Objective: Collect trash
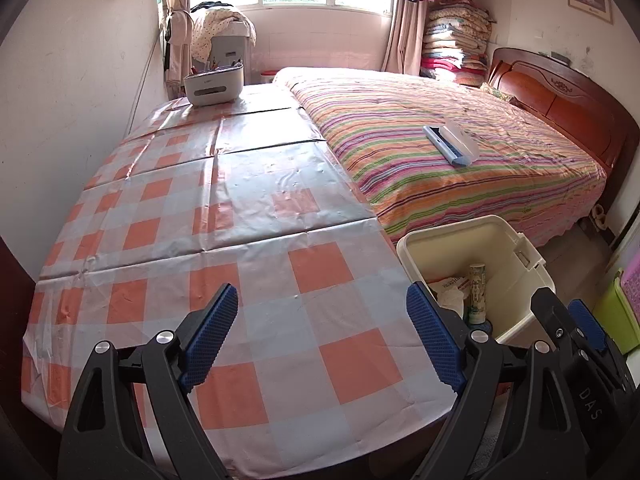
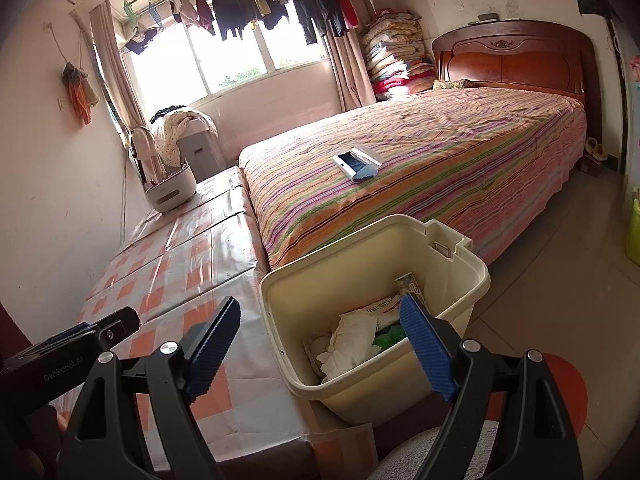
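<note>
My left gripper (image 1: 322,338) hangs over the near end of the table (image 1: 248,216), its blue pads (image 1: 210,338) spread wide with only the checked cloth between them. My right gripper (image 2: 320,346) is just as wide apart and grips nothing; it looks down over the near rim of the bin (image 2: 360,236), which stands on the floor against the table's right edge, at the near corner of the bed (image 2: 420,168). The trash (image 2: 352,336) lies in the bottom of the bin: crumpled white paper, a printed wrapper, something green, and a tall printed carton (image 1: 478,292) leaning against the wall. On the table's far end, by the wall, sits a white organiser (image 1: 214,86) with pens. A blue and white flat case (image 2: 357,163) lies on the striped bedspread, well apart from the bin.
</note>
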Motion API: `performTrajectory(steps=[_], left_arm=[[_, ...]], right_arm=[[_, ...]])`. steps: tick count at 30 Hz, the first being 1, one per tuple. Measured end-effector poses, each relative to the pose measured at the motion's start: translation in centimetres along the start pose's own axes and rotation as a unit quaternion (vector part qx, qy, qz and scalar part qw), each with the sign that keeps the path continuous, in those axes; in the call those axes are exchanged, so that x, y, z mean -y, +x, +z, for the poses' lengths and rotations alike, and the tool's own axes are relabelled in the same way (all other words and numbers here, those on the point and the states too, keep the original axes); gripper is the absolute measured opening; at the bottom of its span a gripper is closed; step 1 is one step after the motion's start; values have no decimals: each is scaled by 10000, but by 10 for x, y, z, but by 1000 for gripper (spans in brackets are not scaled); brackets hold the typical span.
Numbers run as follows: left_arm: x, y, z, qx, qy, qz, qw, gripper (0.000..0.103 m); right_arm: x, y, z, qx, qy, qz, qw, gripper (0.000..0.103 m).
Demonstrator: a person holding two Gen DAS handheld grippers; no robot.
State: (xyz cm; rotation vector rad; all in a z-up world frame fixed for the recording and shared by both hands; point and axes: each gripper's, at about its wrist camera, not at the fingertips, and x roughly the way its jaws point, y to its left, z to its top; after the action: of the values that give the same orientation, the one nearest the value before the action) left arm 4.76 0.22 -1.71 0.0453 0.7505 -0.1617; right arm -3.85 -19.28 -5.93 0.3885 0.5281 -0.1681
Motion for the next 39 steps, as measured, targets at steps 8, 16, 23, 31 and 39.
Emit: performTrajectory(steps=[8,16,23,31,39], left_arm=[[-14,-25,-5,183,-137,170,9996,94],[-18,-35,-4,252,-98,188,9995,95],[-20,-36,-4,267,-102,220,9994,95],[-24,-31,1,226,-50,298,9993,95],[-25,-25,7,217,49,399,9990,96]], right_arm=[[-18,-8,-2,-25,-240,74,9997,80],[-29,-7,-3,-108,-325,109,9994,80],[-36,0,-4,-215,-366,126,9990,80],[-40,11,-3,-372,-344,151,9986,80],[-44,24,0,-524,-325,155,9980,80]])
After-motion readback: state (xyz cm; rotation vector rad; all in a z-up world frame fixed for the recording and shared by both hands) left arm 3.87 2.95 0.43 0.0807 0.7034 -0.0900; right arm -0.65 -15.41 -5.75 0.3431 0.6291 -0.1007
